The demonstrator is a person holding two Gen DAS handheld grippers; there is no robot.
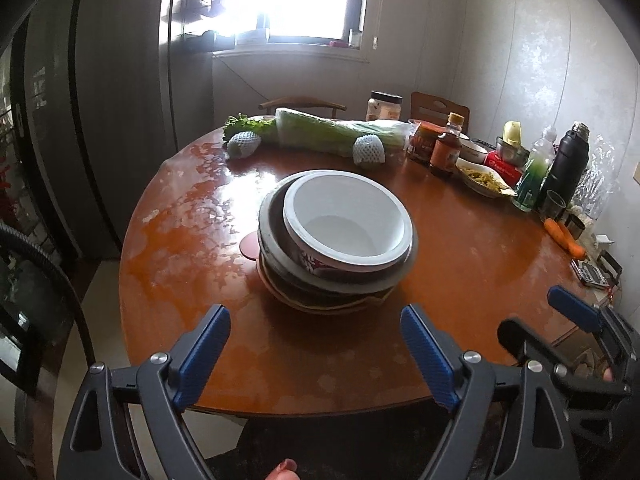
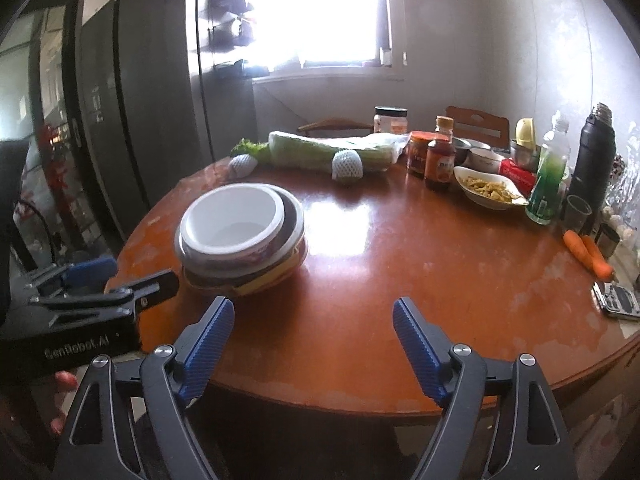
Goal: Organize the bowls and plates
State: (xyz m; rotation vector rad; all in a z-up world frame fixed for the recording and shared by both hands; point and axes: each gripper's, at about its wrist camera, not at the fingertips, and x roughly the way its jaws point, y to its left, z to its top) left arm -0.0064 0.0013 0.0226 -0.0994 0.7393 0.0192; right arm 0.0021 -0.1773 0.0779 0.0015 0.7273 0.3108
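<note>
Bare table (image 2: pixel 380 248) is left right of the stacked bowls (image 2: pixel 240 236); the far edge is crowded by bottles (image 2: pixel 440 160) and vegetables (image 2: pixel 320 152).

"GenRobot.AI" in pale letters on the black body of the left hand-held gripper (image 2: pixel 86 276), seen in the right wrist view. Labels on the sauce bottle (image 2: pixel 439 164), red jar (image 2: pixel 420 154) and green bottle (image 2: pixel 548 184) too small to read.

Round table (image 1: pixel 200 280): nested bowl stack (image 1: pixel 336 240) at centre; bagged greens (image 1: pixel 340 134) behind it at 12 o'clock; bottles (image 1: pixel 446 150), food dish (image 1: pixel 484 180) and flask (image 1: pixel 568 164) at 2 o'clock; carrots (image 1: pixel 564 236) at 3 o'clock.
</note>
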